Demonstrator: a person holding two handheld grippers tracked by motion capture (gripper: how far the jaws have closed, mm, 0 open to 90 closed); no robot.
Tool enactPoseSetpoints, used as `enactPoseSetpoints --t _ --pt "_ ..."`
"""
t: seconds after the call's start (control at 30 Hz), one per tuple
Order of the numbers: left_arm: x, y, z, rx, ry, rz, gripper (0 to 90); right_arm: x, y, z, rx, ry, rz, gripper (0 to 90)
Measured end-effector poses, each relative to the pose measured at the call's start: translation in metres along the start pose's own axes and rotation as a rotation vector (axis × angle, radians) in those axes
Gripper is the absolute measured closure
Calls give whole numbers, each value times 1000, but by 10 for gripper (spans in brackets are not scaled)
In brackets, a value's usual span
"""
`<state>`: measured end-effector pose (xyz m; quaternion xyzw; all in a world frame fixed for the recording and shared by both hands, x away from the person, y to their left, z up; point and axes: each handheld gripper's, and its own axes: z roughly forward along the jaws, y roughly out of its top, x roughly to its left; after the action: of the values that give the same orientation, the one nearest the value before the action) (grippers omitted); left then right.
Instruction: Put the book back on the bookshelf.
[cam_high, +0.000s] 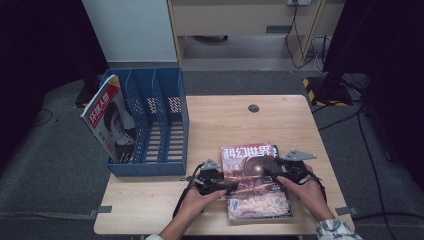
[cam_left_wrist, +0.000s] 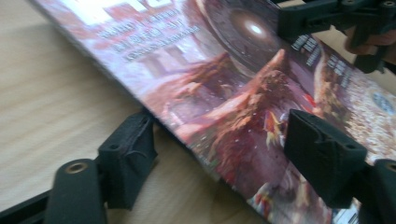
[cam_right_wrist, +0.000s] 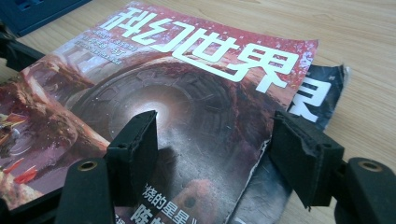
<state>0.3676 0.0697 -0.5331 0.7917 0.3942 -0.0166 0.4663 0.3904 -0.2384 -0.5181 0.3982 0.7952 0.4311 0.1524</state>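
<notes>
A red magazine (cam_high: 256, 180) is lying on the table (cam_high: 150, 200), on top of a darker one (cam_right_wrist: 322, 95) beneath it. The left gripper (cam_left_wrist: 219, 154) is set at the magazine's left edge, jaws spread, one jaw on the bare wood and the other over the cover; nothing is pinched. The right gripper (cam_right_wrist: 215, 154) is placed at the opposite edge, jaws apart, one over the cover, the other beyond the edge. A blue file rack (cam_high: 150, 125) stands well beyond the left gripper.
</notes>
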Motion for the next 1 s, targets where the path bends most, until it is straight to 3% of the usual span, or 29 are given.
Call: enactPoseSetpoints --t 0.27,0.4,0.53,0.8,1.0 --pt "1 3 -5 46 -12 -35 249 3 0 1 -4 13 -4 345" --pt "2 5 -10 35 -25 -31 323 4 0 1 -5 20 -13 352" --pt "2 4 -8 35 -42 -40 328 8 -1 1 -2 31 -16 354" --pt "-4 7 -13 16 -67 1 509 13 0 2 11 60 -35 354" --pt "-8 14 -14 41 -63 29 555 14 5 7 32 64 -40 220"
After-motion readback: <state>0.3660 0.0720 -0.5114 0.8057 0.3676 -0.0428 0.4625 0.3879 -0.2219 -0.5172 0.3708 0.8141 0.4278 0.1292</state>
